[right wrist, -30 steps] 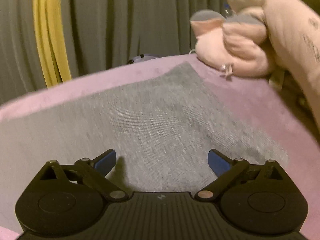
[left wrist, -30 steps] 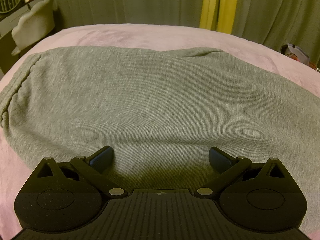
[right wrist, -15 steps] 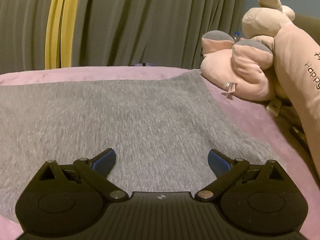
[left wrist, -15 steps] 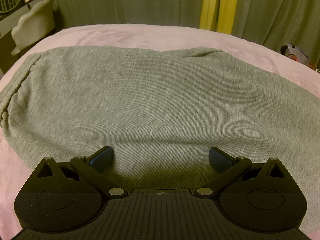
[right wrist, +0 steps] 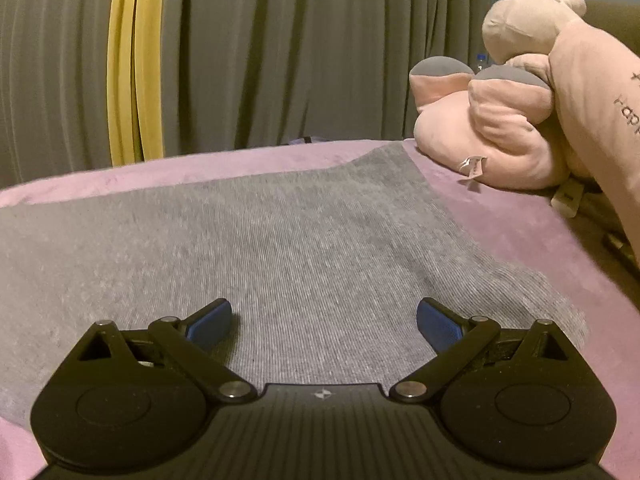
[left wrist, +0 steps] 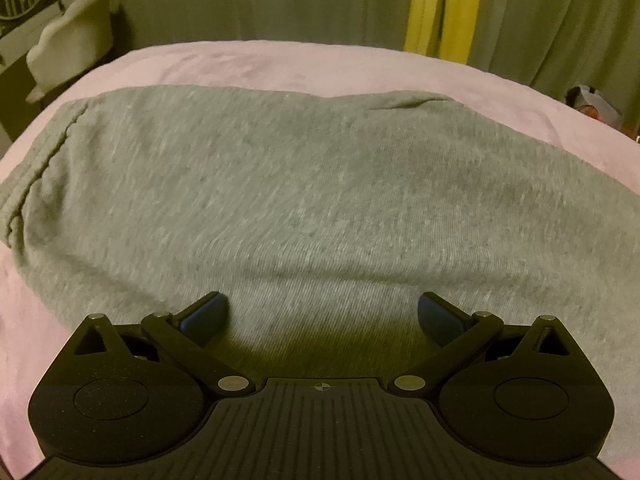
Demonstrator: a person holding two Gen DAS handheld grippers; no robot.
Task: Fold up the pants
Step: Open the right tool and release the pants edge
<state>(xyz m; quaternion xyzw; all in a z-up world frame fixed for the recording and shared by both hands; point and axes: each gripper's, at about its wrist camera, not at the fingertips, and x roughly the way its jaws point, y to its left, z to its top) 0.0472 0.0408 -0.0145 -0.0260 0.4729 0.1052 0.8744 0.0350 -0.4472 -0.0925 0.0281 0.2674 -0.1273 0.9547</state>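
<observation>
Grey knit pants [left wrist: 304, 184] lie flat across a pink bed cover [left wrist: 280, 64], with the gathered waistband [left wrist: 44, 160] at the left edge in the left wrist view. My left gripper [left wrist: 322, 314] hovers open just over the near side of the cloth, nothing between its blue pads. In the right wrist view the same grey pants [right wrist: 280, 248] run to a leg end [right wrist: 400, 160] at the far right. My right gripper [right wrist: 324, 316] is open above that leg part, holding nothing.
A pink plush toy [right wrist: 500, 132] lies on the bed right beside the leg end. Grey curtains with a yellow strip [right wrist: 134, 64] hang behind the bed. A pale chair [left wrist: 68, 44] stands off the bed's far left corner, and a small bag [left wrist: 596, 108] sits at the far right.
The right gripper swung from a tilted, blurred view to a level one over the leg, then shifted slightly. The left gripper barely moved; its view is now a little blurred.
</observation>
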